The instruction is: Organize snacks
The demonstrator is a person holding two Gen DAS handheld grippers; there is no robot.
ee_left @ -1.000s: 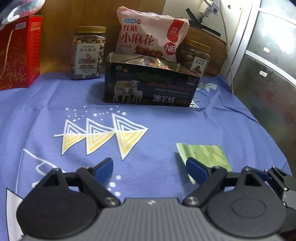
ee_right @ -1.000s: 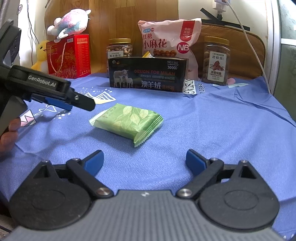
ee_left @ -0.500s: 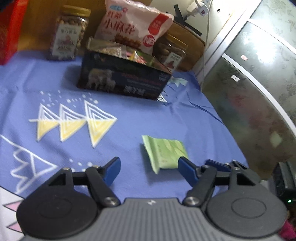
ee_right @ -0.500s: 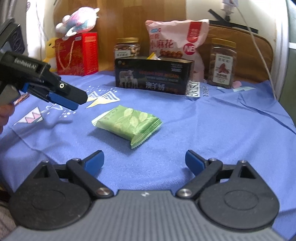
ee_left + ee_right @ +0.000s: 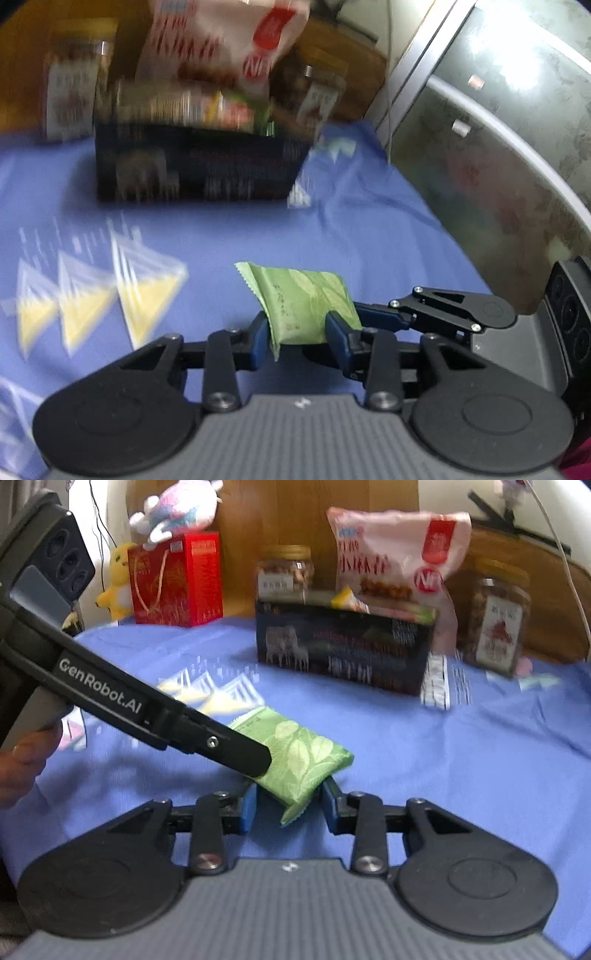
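Observation:
A green leaf-print snack packet (image 5: 303,299) (image 5: 306,757) sits just above the blue tablecloth (image 5: 461,775), gripped from two sides. My left gripper (image 5: 295,332) is shut on one end of it; in the right wrist view it comes in from the left, its fingertips (image 5: 255,758) on the packet. My right gripper (image 5: 290,806) has its jaws closing, and the pads touch the packet's other end; in the left wrist view it shows at the right (image 5: 373,315). Behind stands an open black tin box (image 5: 343,653) (image 5: 195,166) with several snacks inside.
A pink snack bag (image 5: 399,557) and two nut jars (image 5: 286,572) (image 5: 498,620) stand behind the box. A red gift box (image 5: 177,579) with plush toys is at the back left. A frosted glass door (image 5: 498,147) borders the table's right edge. A hand (image 5: 22,764) holds the left gripper.
Both grippers moved in on the green packet from opposite sides, and their jaws went from wide open to closed around its ends. The packet now looks slightly raised off the cloth.

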